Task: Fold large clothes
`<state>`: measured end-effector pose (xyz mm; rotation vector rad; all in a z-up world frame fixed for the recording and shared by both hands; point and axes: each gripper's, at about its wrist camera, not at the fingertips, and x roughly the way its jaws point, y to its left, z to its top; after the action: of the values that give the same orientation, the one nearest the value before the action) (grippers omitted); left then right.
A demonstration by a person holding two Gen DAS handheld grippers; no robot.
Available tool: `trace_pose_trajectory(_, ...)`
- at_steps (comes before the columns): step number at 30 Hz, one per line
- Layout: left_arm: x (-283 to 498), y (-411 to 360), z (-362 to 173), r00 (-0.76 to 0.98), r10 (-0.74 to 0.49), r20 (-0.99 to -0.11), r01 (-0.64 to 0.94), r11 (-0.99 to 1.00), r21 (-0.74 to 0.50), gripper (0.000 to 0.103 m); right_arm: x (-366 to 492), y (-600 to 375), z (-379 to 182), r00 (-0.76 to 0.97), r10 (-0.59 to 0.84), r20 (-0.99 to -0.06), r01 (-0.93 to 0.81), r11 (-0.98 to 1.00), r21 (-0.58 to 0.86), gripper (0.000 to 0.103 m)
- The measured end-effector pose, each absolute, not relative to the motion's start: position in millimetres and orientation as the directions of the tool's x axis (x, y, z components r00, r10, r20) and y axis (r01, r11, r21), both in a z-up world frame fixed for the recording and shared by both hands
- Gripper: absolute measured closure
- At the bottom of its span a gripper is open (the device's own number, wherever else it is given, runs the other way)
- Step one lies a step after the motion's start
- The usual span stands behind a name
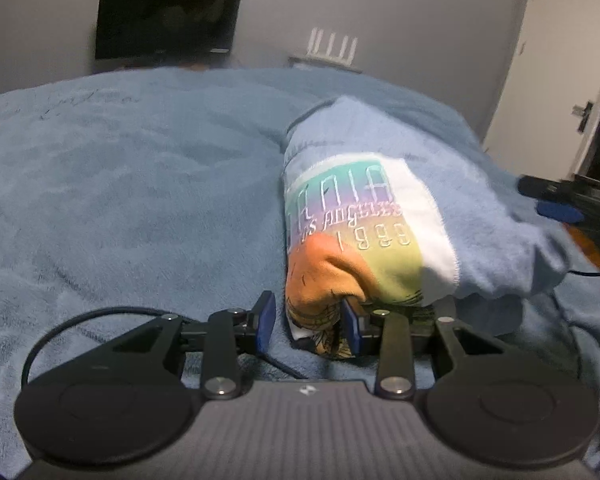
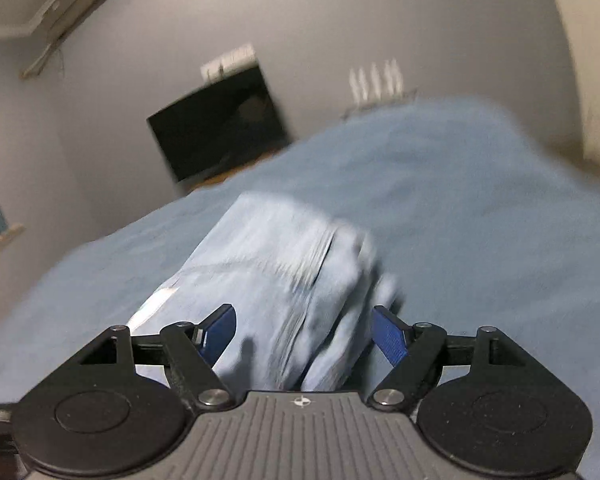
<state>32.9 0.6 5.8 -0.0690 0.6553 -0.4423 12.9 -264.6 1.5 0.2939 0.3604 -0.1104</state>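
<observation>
Folded light-blue sweatshirt [image 1: 380,208] right of centre on blue blanket [image 1: 120,200]; left gripper [image 1: 310,320] part-open astride its near edge, grip unclear; right gripper [image 2: 304,330] wide open around blurred cloth.

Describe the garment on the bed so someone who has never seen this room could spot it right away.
Start at the wide blue fleece blanket covering the bed. Toward its right side lies a light blue folded sweatshirt, paler than the blanket. Unlike the plain blanket, it carries a pastel rainbow print with lettering and 1999.
</observation>
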Motion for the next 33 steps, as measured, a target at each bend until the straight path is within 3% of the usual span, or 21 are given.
trace_pose_trajectory(3,25,12,15,0.694,-0.500,-0.518,0.436,0.864,-0.251,0.069,34,-259,11,0.935,-0.085,-0.344,0.155,0.971,0.180,0.035)
trace_pose_trajectory(5,19,14,22,0.683,-0.514,-0.519,0.450,0.856,-0.255,0.069,53,-258,8,0.924,-0.093,-0.371,0.154,0.978,0.139,0.053)
trace_pose_trajectory(7,15,15,24,0.664,-0.516,-0.541,0.464,0.852,-0.242,0.069,71,-259,0,0.890,-0.102,-0.444,0.173,0.977,0.123,0.058)
trace_pose_trajectory(9,8,18,26,0.643,-0.518,-0.564,0.477,0.847,-0.234,0.069,92,-264,-20,0.812,-0.088,-0.576,0.204,0.969,0.140,0.058)
trace_pose_trajectory(10,3,21,27,0.638,-0.521,-0.566,0.482,0.844,-0.234,0.069,89,-264,-21,0.802,-0.101,-0.589,0.219,0.967,0.133,0.058)
trace_pose_trajectory(13,-7,28,28,0.621,-0.530,-0.577,0.488,0.838,-0.245,0.065,62,-257,-6,0.821,-0.130,-0.556,0.247,0.959,0.141,0.056)
trace_pose_trajectory(15,-11,31,27,0.623,-0.517,-0.587,0.472,0.847,-0.245,0.064,28,-247,5,0.843,-0.153,-0.516,0.246,0.962,0.116,0.043)
trace_pose_trajectory(16,-14,31,25,0.619,-0.521,-0.588,0.469,0.846,-0.256,0.064,7,-240,11,0.856,-0.151,-0.494,0.230,0.968,0.103,0.028)
trace_pose_trajectory(17,-17,30,25,0.611,-0.529,-0.588,0.467,0.842,-0.271,0.064,-12,-235,15,0.866,-0.144,-0.478,0.213,0.973,0.092,0.023)
trace_pose_trajectory(20,-36,28,30,0.613,-0.537,-0.580,0.471,0.837,-0.277,0.064,-65,-219,25,0.868,-0.140,-0.477,0.193,0.979,0.063,0.024)
trace_pose_trajectory(24,-67,26,50,0.594,-0.566,-0.572,0.508,0.815,-0.278,0.064,-120,-201,32,0.826,-0.082,-0.557,0.174,0.978,0.114,0.025)
trace_pose_trajectory(26,-96,38,77,0.581,-0.628,-0.518,0.549,0.772,-0.320,0.064,-151,-194,52,0.845,-0.034,-0.534,0.130,0.981,0.144,0.026)
trace_pose_trajectory(29,-134,54,115,0.585,-0.640,-0.498,0.580,0.760,-0.294,0.049,-202,-180,90,0.886,-0.036,-0.463,0.098,0.989,0.111,0.018)
trace_pose_trajectory(33,-150,52,131,0.632,-0.579,-0.514,0.534,0.807,-0.252,0.035,-218,-172,102,0.872,-0.026,-0.488,0.112,0.982,0.149,0.016)
